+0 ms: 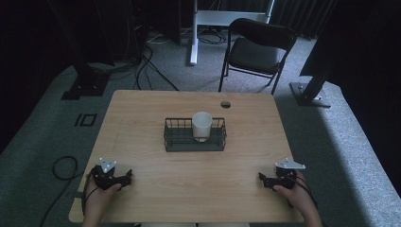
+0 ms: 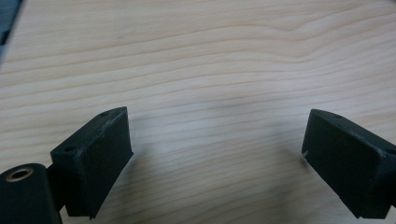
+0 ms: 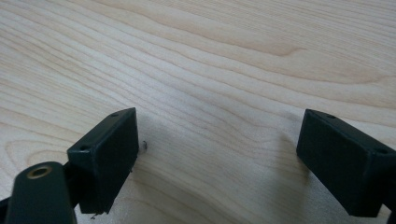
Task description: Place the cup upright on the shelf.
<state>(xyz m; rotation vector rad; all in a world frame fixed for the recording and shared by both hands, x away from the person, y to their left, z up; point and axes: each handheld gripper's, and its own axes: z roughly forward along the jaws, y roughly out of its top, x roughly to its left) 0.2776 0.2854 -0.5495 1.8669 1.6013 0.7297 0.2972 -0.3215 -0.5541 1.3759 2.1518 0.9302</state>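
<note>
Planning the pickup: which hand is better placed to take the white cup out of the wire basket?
Neither clearly, perhaps the right. The white cup stands right of centre in the wire basket. Both the left gripper and the right gripper rest open near the table's near edge.

The high view is dim: the room around the pale wooden bench [image 1: 156,109] sinks into near black, while soft daylight falls from the right onto the grey carpet [image 1: 326,137]. The picture is slightly soft and low in contrast. Both gripper views are brighter and sharp on the wood grain, with faint blurred shadows under the black fingers [image 2: 100,158].
</note>
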